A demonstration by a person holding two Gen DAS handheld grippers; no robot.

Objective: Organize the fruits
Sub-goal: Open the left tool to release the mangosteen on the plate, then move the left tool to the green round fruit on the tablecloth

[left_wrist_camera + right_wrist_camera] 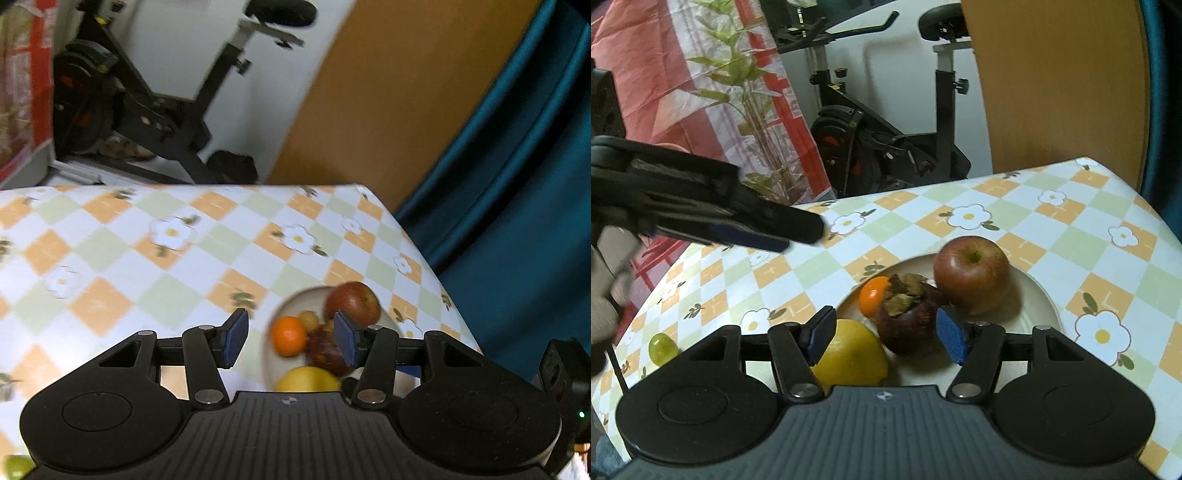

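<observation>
A pale plate (1045, 295) on the flowered tablecloth holds a red apple (971, 273), a small orange (873, 295), a dark mangosteen (905, 325) and a lemon (849, 354). My right gripper (886, 339) hovers open just over the plate's near side, its pads flanking the mangosteen without pressing it. In the left wrist view, which is blurred, the plate (291, 299) shows the apple (352, 301), orange (288, 336), mangosteen (325, 349), lemon (308, 380) and a small tan fruit (308, 319). My left gripper (291, 338) is open and empty above them; from the right wrist its fingers (798, 232) hang over the table's left.
A green grape (663, 349) lies loose on the cloth left of the plate. The table's far edge (923, 184) and right edge (424, 258) are close. Beyond stand an exercise bike (871, 147), a wooden panel (1052, 92) and a teal curtain (517, 184).
</observation>
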